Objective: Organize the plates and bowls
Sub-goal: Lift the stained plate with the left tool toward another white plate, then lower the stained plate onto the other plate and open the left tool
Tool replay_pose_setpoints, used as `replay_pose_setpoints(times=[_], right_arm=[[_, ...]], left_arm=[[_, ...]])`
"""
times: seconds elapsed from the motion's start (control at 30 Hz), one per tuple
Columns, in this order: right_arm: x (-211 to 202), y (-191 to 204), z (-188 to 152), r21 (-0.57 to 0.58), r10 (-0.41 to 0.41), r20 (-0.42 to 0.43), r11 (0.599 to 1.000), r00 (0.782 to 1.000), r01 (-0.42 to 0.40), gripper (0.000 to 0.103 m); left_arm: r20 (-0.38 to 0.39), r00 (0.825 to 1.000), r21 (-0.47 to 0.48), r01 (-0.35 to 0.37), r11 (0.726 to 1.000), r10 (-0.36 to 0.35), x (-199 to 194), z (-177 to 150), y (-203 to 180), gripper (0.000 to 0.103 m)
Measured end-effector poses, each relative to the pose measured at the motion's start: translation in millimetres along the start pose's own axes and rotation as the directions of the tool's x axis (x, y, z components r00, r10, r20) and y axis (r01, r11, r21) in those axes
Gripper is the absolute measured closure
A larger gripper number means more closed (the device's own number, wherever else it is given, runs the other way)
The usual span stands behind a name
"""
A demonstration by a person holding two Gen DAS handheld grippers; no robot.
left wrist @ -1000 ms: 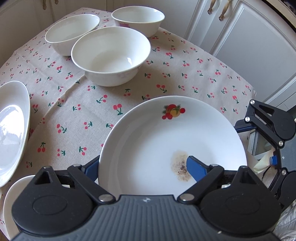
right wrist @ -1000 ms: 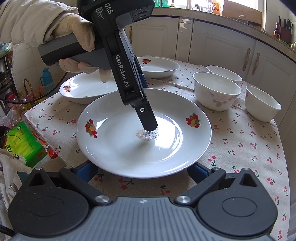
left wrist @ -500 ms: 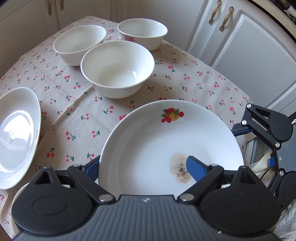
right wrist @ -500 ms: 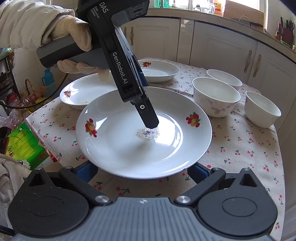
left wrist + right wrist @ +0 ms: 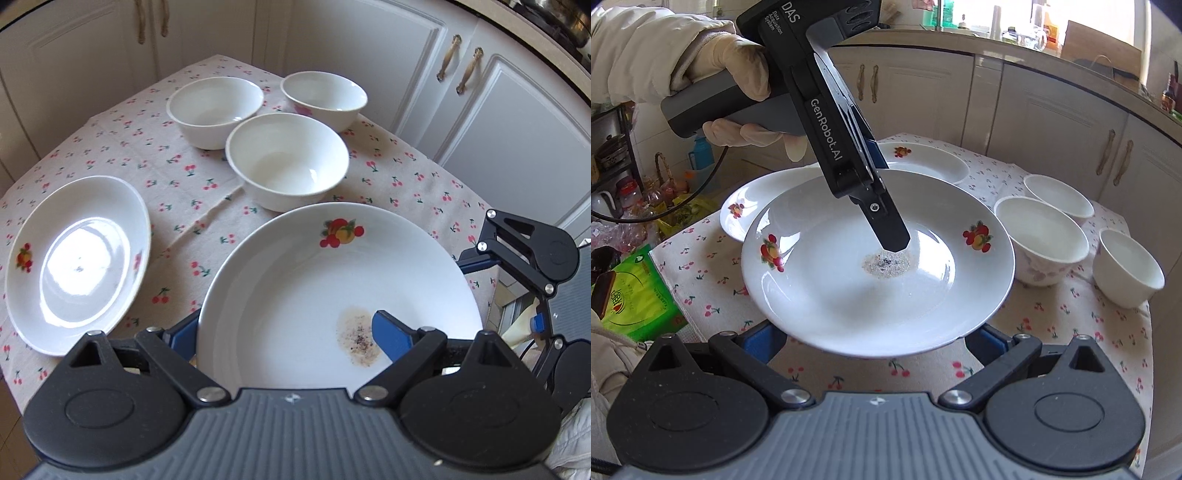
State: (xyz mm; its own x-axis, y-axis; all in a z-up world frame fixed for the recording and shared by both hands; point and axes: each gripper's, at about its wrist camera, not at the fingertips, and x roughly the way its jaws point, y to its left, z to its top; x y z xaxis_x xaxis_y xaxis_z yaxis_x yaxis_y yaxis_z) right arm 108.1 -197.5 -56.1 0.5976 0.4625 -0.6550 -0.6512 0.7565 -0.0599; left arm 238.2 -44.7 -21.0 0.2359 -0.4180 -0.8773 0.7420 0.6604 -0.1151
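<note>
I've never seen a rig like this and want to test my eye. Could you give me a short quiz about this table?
1. How many bowls stand on the tablecloth?
2. True or false: the plate pinched by the left fingers is spotless.
3. What decorates that plate's rim? A fruit, B fish, C stars.
Key: 1 three; 2 false, a speckled stain lies in its middle; 3 A.

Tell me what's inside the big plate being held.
Inside the big plate lies a speckled brown residue patch, with the left tool's finger reaching in just above it. Whatever sits beneath the plate is covered.
</note>
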Motion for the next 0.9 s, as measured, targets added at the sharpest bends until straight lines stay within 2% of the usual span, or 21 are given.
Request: replay_pose_setpoints(times=[0.47,0.9], right_arm=[[37,27,41,-0.105,0.098,-0.030,0.989,0.995,-0.101,0.000],[64,39,56,-0.112,0.133,-0.085,0.983,0.987,-0.143,0.000]], left_arm=[[0.044,0.997,-0.133,-0.054,0.990,0.060,-33,-50,46,0.009],[0.046,0.997,-0.198,-0.046,0.979,0.056,-29,-72,73,0.009]])
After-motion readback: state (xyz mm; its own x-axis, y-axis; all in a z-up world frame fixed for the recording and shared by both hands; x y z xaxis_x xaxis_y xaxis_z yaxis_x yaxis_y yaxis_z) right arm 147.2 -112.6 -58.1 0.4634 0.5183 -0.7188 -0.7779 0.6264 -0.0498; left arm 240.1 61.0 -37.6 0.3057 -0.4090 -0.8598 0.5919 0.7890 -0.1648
